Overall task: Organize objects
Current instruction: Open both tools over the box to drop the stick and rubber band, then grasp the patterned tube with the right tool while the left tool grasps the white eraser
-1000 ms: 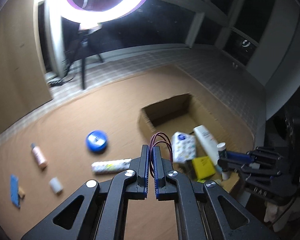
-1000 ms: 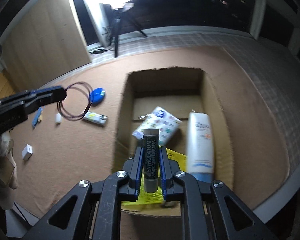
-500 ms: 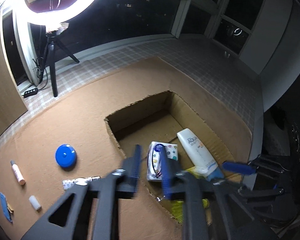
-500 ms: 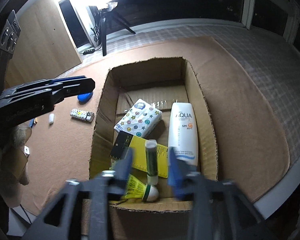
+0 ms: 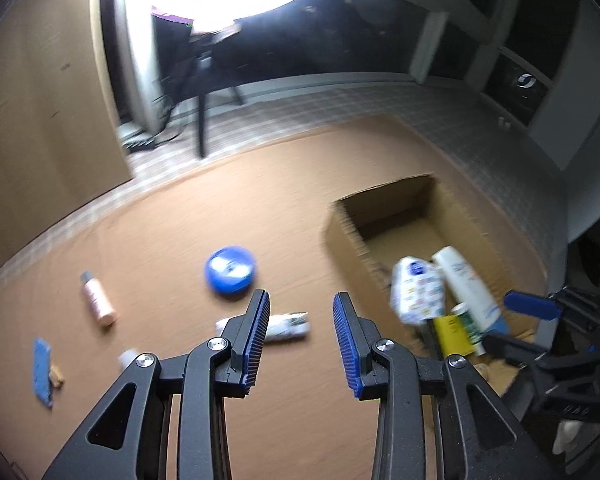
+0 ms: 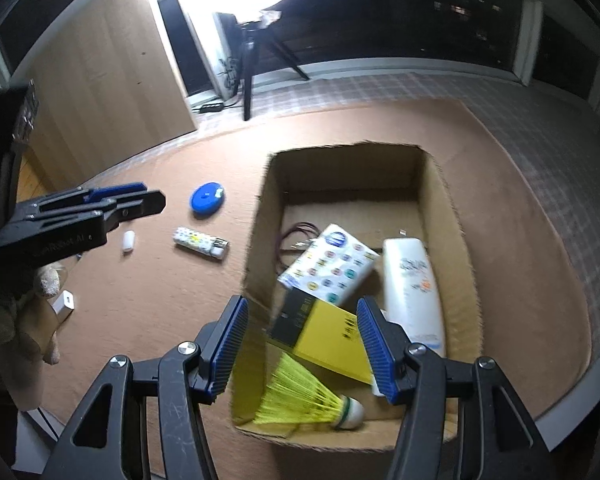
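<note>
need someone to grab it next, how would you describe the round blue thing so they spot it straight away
Start at the open cardboard box on the brown mat; the round blue tin lies on the mat left of it, toward the ring light. Unlike the patterned tube and small white cap nearby, it is a flat disc, solid blue.

A brown mat (image 6: 148, 280) covers the checked floor (image 6: 540, 112). Sitting on it: an open cardboard box (image 6: 452, 216), a blue round tin (image 6: 207, 199) out to its left, a patterned lighter (image 6: 201, 241) nearer, a small white cap (image 6: 128, 241), a white adapter (image 6: 65, 302). Further left, a pink bottle (image 5: 97, 298) and a blue scrap (image 5: 43, 366).
</note>
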`<state>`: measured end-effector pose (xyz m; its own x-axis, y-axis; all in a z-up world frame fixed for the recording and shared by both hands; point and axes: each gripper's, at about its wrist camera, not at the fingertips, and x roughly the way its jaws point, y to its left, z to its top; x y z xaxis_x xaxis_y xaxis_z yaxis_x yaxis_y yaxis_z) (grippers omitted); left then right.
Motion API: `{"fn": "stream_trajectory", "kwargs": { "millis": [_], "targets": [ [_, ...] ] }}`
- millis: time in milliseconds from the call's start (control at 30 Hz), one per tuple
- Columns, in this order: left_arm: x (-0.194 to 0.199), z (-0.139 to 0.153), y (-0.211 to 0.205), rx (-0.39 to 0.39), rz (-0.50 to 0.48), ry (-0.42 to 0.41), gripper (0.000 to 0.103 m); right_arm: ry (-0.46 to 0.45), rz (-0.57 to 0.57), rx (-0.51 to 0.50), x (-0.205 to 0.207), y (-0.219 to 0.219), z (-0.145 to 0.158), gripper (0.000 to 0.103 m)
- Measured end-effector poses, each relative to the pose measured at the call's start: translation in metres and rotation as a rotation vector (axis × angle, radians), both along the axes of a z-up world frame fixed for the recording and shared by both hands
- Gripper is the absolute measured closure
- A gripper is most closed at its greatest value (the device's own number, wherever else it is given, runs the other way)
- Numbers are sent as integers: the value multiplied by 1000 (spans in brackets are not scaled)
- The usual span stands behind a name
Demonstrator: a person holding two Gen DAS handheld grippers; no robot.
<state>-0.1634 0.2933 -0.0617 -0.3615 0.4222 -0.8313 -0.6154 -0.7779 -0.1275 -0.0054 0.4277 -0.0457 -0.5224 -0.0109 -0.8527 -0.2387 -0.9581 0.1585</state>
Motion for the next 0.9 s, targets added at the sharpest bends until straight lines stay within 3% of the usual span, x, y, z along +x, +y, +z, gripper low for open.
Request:
{"fn": "stream_trajectory", "kwargs": {
  "millis": [100,467,900],
  "targets": [
    [-11,-14,-31,-35,68,-32,56,-2,41,-2,-14,-11,0,50],
    [-44,-61,-110,-112,234,-148,55,-72,255,20,-85,-63,-13,50],
    [-68,-94,-128,-111,287,-229,56,-209,389,66,-155,-114,-52,50]
  ]
}}
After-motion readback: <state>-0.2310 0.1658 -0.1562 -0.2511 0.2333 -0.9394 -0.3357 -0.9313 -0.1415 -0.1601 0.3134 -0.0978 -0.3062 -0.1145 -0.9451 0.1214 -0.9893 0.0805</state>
